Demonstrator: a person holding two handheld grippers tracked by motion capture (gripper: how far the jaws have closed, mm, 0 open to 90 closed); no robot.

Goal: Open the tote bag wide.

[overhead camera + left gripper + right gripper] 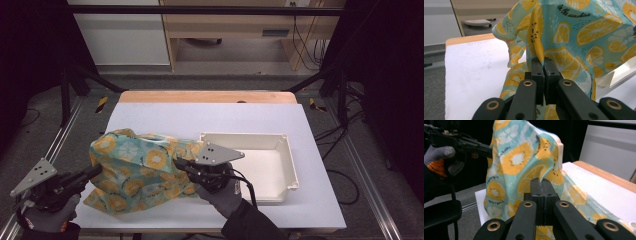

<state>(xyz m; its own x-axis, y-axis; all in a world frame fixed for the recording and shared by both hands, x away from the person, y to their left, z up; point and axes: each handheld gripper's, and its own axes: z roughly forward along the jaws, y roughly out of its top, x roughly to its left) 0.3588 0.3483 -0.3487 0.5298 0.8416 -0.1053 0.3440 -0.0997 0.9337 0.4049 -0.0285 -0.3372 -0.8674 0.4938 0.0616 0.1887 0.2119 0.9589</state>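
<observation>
A person stands at a white worktop (165, 120) with a hand-held gripper in each hand. Between them hangs a cloth (140, 167) printed with orange and lemon slices on pale teal. It is lifted over the left half of the worktop, bunched and draped, its lower edge resting on the surface and its right edge lying over the left rim of a shallow white tray (287, 155).

The left hand-held gripper (95, 171) is at the cloth's left side. In the left gripper view its jaws are pressed together with a fold of cloth (574, 37) pinched between them. The right hand-held gripper (178, 165) holds the cloth's right side, near the tray; in the right gripper view its jaws are likewise clamped on the cloth (521, 162), and the left hand-held gripper (487, 148) shows at the far side of the fabric.

The step in hand looks like carrying or spreading the cloth, held at two points. The next move probably calls for both hands to travel together, keeping both grips firm and the fabric taut so it does not snag on the tray rim.
</observation>
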